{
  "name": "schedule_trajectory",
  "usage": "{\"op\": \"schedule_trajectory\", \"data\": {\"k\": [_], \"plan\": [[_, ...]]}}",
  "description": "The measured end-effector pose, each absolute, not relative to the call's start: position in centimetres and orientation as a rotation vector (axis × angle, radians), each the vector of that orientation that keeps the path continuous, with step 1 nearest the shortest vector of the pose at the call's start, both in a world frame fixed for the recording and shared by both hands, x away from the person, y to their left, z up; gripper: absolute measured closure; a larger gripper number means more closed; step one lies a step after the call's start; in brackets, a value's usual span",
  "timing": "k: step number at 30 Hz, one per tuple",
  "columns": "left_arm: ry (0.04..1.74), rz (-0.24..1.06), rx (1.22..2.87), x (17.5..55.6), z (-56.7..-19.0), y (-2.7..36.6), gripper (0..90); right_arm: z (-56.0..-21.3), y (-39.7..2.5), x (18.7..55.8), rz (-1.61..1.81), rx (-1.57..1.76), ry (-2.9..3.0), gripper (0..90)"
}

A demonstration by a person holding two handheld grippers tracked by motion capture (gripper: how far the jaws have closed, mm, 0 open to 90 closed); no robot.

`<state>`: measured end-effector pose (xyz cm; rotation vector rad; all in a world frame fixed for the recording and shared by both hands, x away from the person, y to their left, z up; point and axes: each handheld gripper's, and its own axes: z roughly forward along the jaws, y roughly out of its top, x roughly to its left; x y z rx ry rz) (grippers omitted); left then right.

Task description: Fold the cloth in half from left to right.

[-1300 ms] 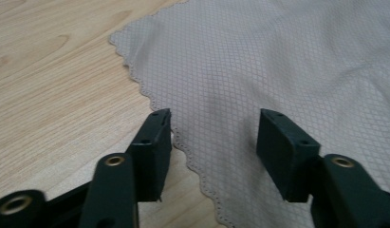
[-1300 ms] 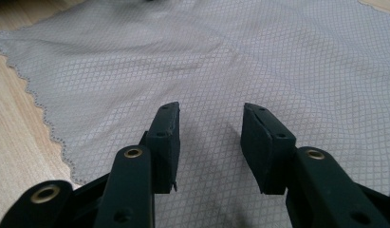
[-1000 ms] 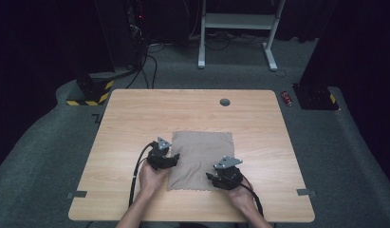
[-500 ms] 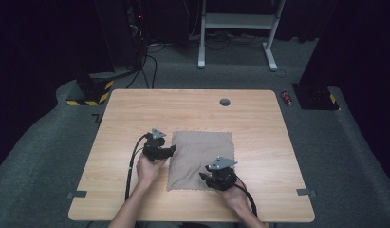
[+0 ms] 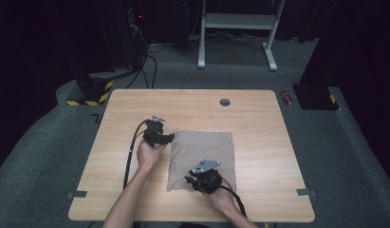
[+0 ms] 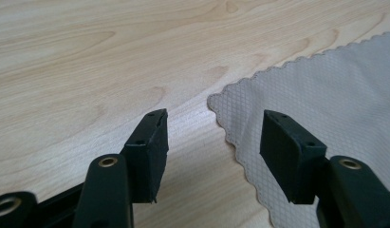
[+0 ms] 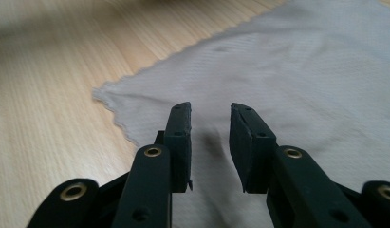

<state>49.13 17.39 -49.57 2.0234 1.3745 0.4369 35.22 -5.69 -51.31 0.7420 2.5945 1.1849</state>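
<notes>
Cloth [image 5: 202,156] — grey, scallop-edged, flat at lower centre of the high view on the table [image 5: 259,118]; the left gripper [image 5: 170,138] sits at its upper-left corner, the right gripper [image 5: 189,181] over its lower edge. Left jaws stand wide apart, empty, straddling the corner [image 6: 216,102] low over the wood; right jaws are narrower but parted, holding nothing, above the fabric near its left corner [image 7: 103,93]. Risk, as judged: the thin cloth lies tight to the wood, so closing jaws may slide over it or pinch only the scalloped fringe — dragging and wrinkling it.
</notes>
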Motion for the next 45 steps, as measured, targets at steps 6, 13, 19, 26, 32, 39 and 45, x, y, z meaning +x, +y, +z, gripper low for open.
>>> {"op": "schedule_trajectory", "data": {"k": [6,13,19,26,32,39,45], "plan": [[1.391,0.424,2.052,50.5,-50.2,16.5,42.9,-51.3,-4.0,34.7,1.211,0.694,2.616,69.8],[1.426,0.452,2.032,51.3,-51.0,16.6,44.6,-51.5,-0.7,33.5,1.224,0.574,2.666,68.1],[1.429,0.463,2.030,51.5,-51.1,16.9,45.3,-52.3,1.1,32.9,1.155,0.520,2.697,67.0],[1.404,0.486,2.078,51.8,-51.0,15.8,45.3,-52.2,1.2,32.6,1.122,0.492,2.679,72.6],[1.389,0.492,2.090,52.0,-51.0,15.3,56.8,-52.1,1.3,32.4,1.105,0.477,2.681,78.6],[1.363,0.472,2.098,52.0,-50.9,15.0,77.2,-52.1,1.4,32.2,1.070,0.475,2.657,88.2],[1.356,0.472,2.119,52.1,-50.8,14.6,88.9,-52.0,1.4,32.2,1.068,0.479,2.657,89.3]]}}
